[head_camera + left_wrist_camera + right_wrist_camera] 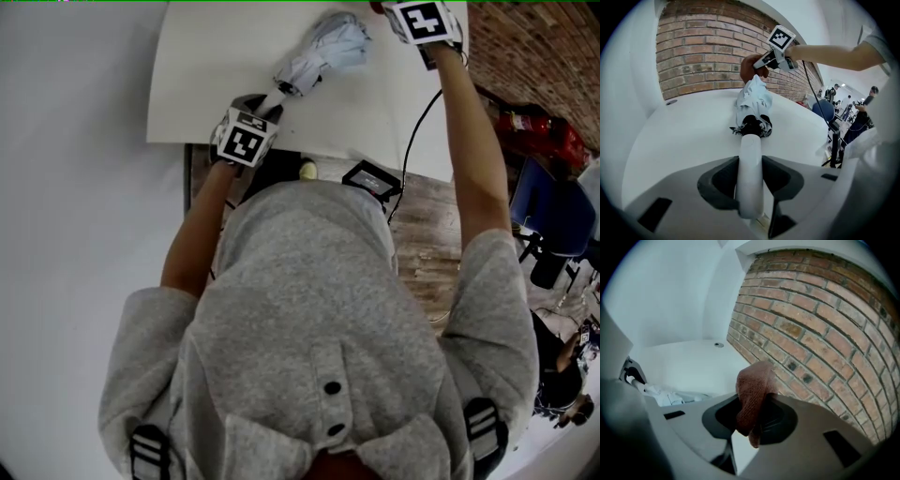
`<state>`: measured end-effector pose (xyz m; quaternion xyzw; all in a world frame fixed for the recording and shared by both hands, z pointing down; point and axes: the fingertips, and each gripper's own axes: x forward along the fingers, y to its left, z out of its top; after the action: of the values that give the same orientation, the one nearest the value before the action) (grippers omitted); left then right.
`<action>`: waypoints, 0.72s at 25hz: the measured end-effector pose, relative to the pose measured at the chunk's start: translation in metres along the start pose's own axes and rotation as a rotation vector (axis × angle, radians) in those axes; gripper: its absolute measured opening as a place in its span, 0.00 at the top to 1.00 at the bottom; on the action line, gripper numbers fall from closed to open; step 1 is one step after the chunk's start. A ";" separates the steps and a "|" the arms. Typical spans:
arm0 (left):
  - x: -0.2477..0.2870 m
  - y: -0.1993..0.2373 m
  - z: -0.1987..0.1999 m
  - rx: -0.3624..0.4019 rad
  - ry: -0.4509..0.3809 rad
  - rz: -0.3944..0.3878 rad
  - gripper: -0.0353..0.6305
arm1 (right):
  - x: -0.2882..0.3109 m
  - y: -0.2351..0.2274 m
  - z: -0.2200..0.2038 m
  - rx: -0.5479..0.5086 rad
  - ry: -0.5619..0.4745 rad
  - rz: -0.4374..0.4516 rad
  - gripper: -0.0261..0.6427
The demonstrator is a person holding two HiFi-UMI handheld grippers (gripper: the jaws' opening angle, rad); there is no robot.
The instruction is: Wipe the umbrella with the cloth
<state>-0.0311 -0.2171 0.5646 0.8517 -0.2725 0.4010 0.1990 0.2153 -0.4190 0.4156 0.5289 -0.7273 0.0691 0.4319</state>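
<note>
A folded pale-blue umbrella [323, 52] lies on the white table [202, 84], its white handle [750, 173] toward me. My left gripper [246, 131] is shut on that handle, which runs out between the jaws to the black collar and bunched canopy [752, 101]. My right gripper [424, 23] is at the far end of the umbrella, shut on a reddish-brown cloth [752, 397] that bulges out of the jaws. In the left gripper view the cloth [751, 68] touches the canopy's far tip. The umbrella [665, 397] shows low at the left in the right gripper view.
A brick wall [815, 333] rises right beyond the table's far side. A black cable [412, 131] hangs from the right gripper over the table's near edge. Chairs and gear [548, 216] stand on the floor at the right; people [862, 110] are in the distance.
</note>
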 end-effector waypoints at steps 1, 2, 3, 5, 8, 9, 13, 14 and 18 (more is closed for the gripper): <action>0.000 0.000 0.000 -0.001 -0.001 -0.001 0.72 | 0.003 0.007 0.006 0.009 -0.006 0.017 0.84; -0.001 -0.002 -0.001 -0.002 0.000 -0.002 0.72 | 0.006 0.016 0.009 0.015 -0.007 0.039 0.84; -0.003 -0.004 -0.003 -0.004 0.002 -0.004 0.72 | 0.009 0.028 0.012 0.013 -0.004 0.062 0.84; -0.004 -0.004 -0.003 -0.004 0.003 -0.006 0.72 | 0.017 0.049 0.017 -0.018 0.003 0.097 0.84; -0.002 0.000 0.000 -0.006 -0.004 -0.009 0.72 | 0.028 0.081 0.021 -0.075 0.025 0.147 0.84; -0.001 -0.001 0.000 -0.007 -0.004 -0.011 0.72 | 0.030 0.090 0.021 -0.089 0.032 0.166 0.84; -0.002 -0.001 -0.002 -0.008 -0.007 -0.015 0.72 | 0.033 0.124 0.015 -0.112 0.092 0.252 0.84; -0.003 -0.001 -0.002 -0.009 -0.008 -0.015 0.72 | 0.033 0.129 0.011 -0.112 0.115 0.267 0.84; -0.003 -0.002 -0.003 -0.006 -0.010 -0.017 0.72 | 0.027 0.144 0.004 -0.105 0.187 0.328 0.84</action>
<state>-0.0332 -0.2134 0.5634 0.8554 -0.2674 0.3941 0.2035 0.0922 -0.3781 0.4834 0.3715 -0.7629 0.1496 0.5076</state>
